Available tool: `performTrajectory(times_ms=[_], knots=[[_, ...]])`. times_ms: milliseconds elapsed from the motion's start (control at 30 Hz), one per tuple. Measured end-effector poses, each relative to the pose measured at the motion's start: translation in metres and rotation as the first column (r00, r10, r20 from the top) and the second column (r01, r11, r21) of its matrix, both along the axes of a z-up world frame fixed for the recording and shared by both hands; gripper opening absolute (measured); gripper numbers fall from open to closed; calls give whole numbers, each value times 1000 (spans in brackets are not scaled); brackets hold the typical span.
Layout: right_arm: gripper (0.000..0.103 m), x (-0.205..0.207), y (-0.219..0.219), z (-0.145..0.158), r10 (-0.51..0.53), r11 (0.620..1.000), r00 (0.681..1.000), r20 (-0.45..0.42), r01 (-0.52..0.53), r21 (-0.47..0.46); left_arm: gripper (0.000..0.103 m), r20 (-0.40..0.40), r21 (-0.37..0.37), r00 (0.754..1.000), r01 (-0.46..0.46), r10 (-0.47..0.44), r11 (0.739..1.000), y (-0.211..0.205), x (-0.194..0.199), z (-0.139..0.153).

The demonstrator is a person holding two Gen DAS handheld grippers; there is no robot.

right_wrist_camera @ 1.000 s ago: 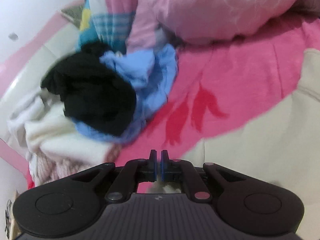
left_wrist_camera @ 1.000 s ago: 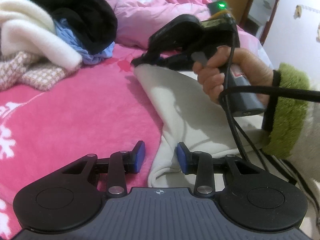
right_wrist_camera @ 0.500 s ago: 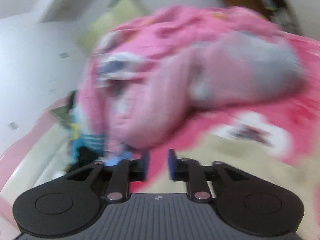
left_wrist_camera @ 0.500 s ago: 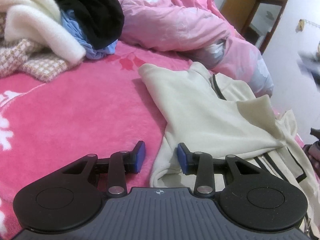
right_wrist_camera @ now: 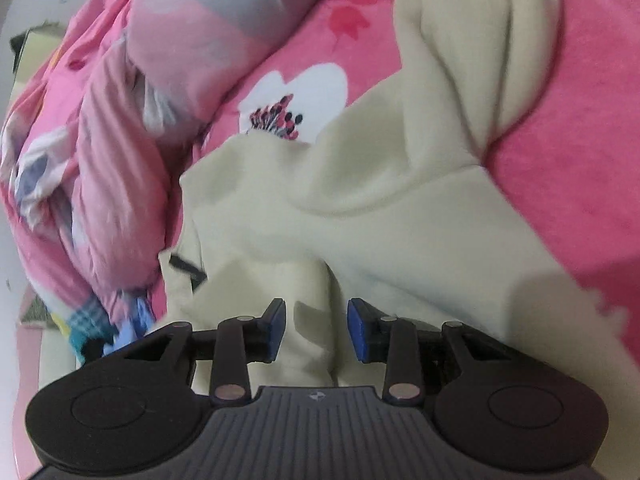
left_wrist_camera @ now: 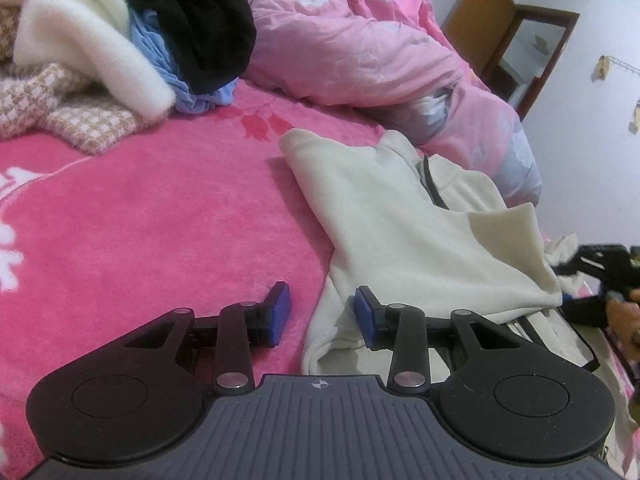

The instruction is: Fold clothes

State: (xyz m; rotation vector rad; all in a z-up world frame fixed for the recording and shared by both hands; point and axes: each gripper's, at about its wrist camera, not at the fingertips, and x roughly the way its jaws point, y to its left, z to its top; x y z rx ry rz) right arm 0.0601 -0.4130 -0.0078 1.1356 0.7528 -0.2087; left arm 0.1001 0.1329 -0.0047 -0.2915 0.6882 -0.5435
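A cream zip-up fleece jacket lies on the pink bedspread, partly folded, its black zipper showing near the collar. My left gripper is open, low over the jacket's near left hem edge. My right gripper is open right above a raised fold of the same jacket, holding nothing. The right gripper also shows at the far right edge of the left wrist view, beside the jacket's right side.
A pile of clothes, black, white fluffy, blue and checked, lies at the back left. A crumpled pink duvet lies behind the jacket; it also shows in the right wrist view. A wooden cabinet stands at the back right.
My right gripper let go of the jacket's far left corner, opened, and swung across to the jacket's right side. The left gripper stayed open at the near hem.
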Motion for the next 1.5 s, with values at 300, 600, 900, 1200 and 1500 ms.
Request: performTrajectory(times_ms=[300,600,900,1200,1500], knots=[[9,-4,55,86,36,763,993,117,48,-645,39,-1,-1,1000,5,-5,1000,1,0,0],[33,-3,63,67,-92,617,995,-28,35,-786,38,-1,-2,1000,5,-5,1000,2,0,0],[29,32,113,63,289,551,957,5,-162,-819,39,-1,-4,1000,3,-3,1000,0,-1,1],[10,23,44,47,240,803,964,111,-132,-581,38,-7,-14,1000,-17,17,1000,7,-4,8],[37,-89,-86,83,-100,865,975,201,185,-466,39,67,89,993,-107,101,990,-3,-29,53]])
